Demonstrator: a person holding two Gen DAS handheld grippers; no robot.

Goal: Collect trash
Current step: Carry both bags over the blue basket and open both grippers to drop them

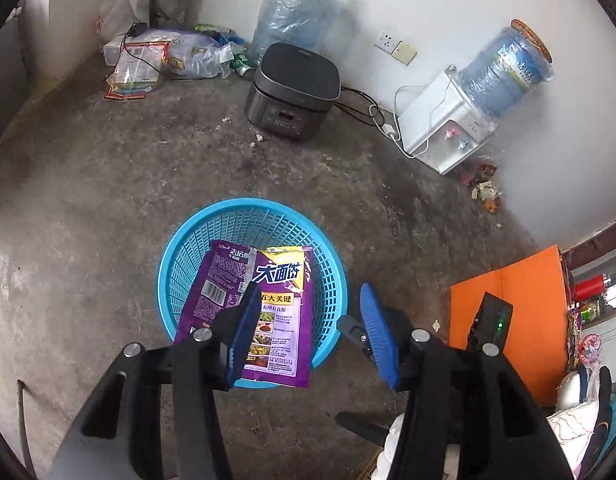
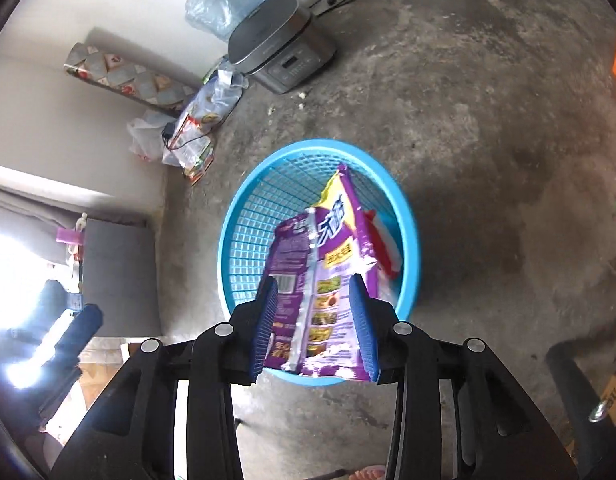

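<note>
Our left claw (image 1: 314,332) is spread wide and holds nothing; its fingers frame the blue basket (image 1: 187,248) from above. The right claw (image 2: 314,328) is also parted, with the purple snack bag (image 2: 328,280) between its fingers. We cannot tell whether either pad actually touches the bag, but nothing pinches it, so we judge the bag released or about to be.

The bag stands tilted inside the basket: its top corner leans toward the far wall, while its bottom end rises over the near rim, in the left view (image 1: 275,344) too. Behind it in the right view lies a red and white wrapper (image 2: 382,248), deeper in the basket. The basket sits on the bare concrete floor (image 1: 107,184), out in the open, well apart from the rice cooker (image 1: 293,88) by the far wall.

What worries us is that overhanging end. If the bag's weight sits too far over the near rim, it could tip out onto the floor. A finger brushing it on withdrawal could drag it along, or nudge the light basket itself. More litter waits along the wall: packets (image 1: 135,68) in the far left corner and scraps (image 1: 482,184) near the water dispenser (image 1: 444,128).
</note>
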